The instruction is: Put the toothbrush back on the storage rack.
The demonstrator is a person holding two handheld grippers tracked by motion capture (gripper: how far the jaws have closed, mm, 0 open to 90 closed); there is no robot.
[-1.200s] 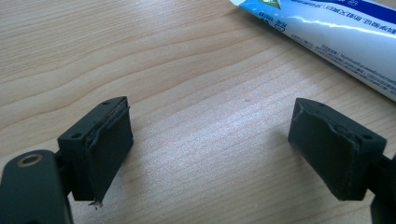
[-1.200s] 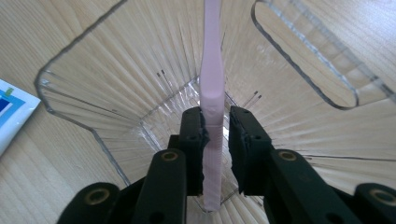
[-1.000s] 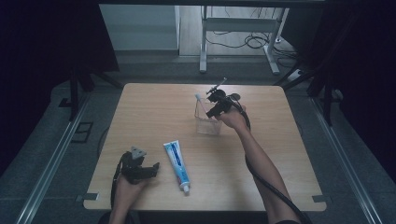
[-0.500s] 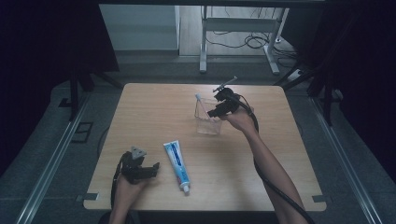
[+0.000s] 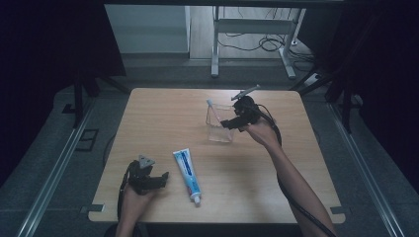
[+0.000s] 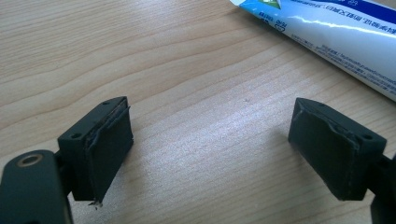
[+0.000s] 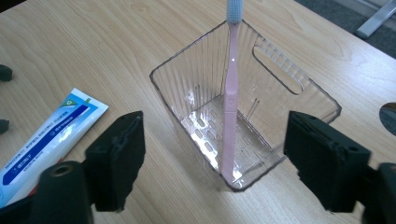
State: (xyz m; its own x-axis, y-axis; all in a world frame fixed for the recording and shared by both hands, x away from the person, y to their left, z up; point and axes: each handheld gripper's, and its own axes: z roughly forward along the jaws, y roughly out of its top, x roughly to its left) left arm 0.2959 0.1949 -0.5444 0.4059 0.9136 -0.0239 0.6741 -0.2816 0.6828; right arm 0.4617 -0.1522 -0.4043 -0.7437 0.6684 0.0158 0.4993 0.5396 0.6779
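Note:
A clear plastic holder point(image 5: 220, 126) point(image 7: 261, 93) stands on the far middle of the wooden table point(image 5: 163, 113). A pink toothbrush point(image 7: 229, 112) stands in it, head up, leaning on a far corner. My right gripper point(image 5: 226, 123) point(image 7: 219, 158) hovers just above and to the right of the holder. Its jaws have just been opening and now stand open, with nothing pressed between them. A blue and white toothpaste tube point(image 5: 187, 170) point(image 6: 336, 37) point(image 7: 51, 140) lies near the front. My left gripper point(image 5: 162, 178) point(image 6: 219, 140) rests open on the table just left of the tube, holding nothing.
Black cables trail from both grippers across the table. Beyond the table's far edge point(image 5: 212, 90) are a metal desk frame point(image 5: 252, 29) and floor cables. Bare wood lies between the tube and the holder.
My right hand has drawn back a little to the right and upward from the holder. The left gripper and the tube have not moved.

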